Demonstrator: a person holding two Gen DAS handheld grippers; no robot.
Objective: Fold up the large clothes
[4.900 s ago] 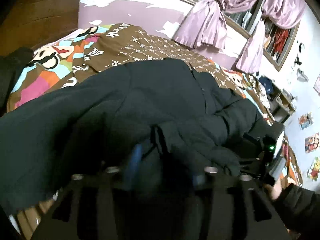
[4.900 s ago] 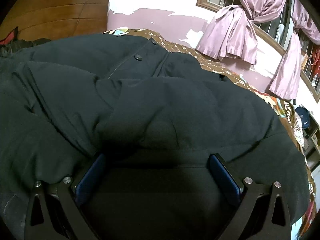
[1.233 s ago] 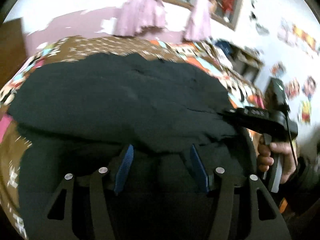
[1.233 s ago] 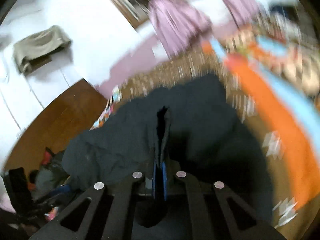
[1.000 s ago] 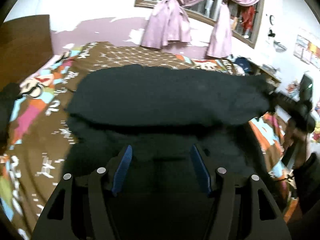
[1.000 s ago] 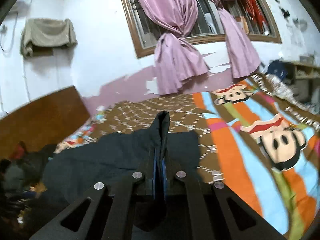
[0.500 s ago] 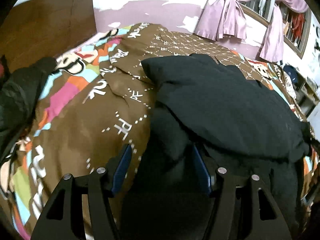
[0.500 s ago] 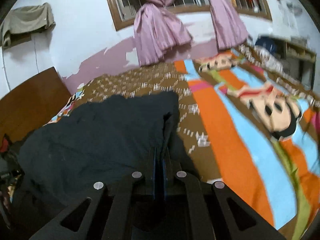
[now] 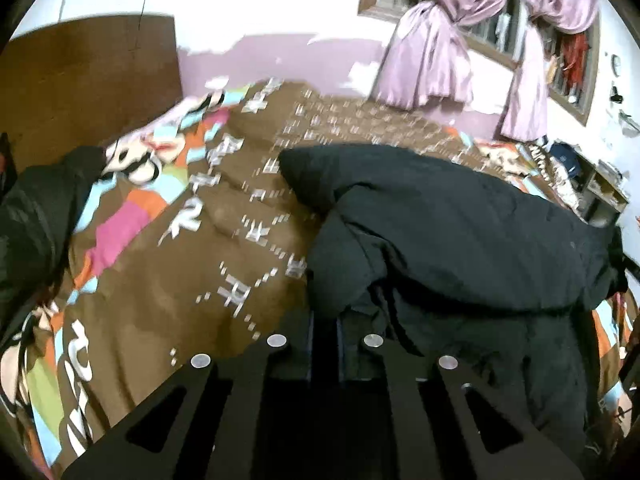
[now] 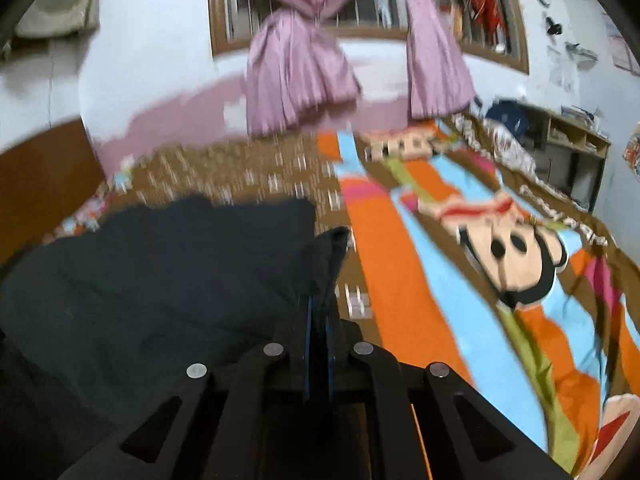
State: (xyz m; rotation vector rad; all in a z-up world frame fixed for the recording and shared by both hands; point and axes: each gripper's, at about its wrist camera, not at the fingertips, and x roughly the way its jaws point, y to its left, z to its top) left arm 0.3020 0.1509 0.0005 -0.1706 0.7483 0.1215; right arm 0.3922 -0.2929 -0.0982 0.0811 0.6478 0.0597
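A large black padded coat (image 9: 460, 232) lies folded over itself on a bed with a brown and colourful cartoon bedspread (image 9: 192, 264). My left gripper (image 9: 324, 320) is shut on the coat's near left edge, with dark cloth bunched between the fingers. In the right wrist view the coat (image 10: 160, 280) fills the lower left, and my right gripper (image 10: 318, 316) is shut on its right corner, which sticks up above the fingertips. The bedspread (image 10: 460, 280) spreads out to the right.
A wooden headboard (image 9: 88, 80) stands at the back left. Another dark garment (image 9: 32, 216) lies at the bed's left edge. Pink curtains (image 10: 304, 52) hang over a window behind the bed. Shelves (image 10: 568, 152) stand at the right wall.
My left gripper was open over the coat's edge and has now shut on it. The right gripper stays shut on its corner and has come lower, towards the bed.
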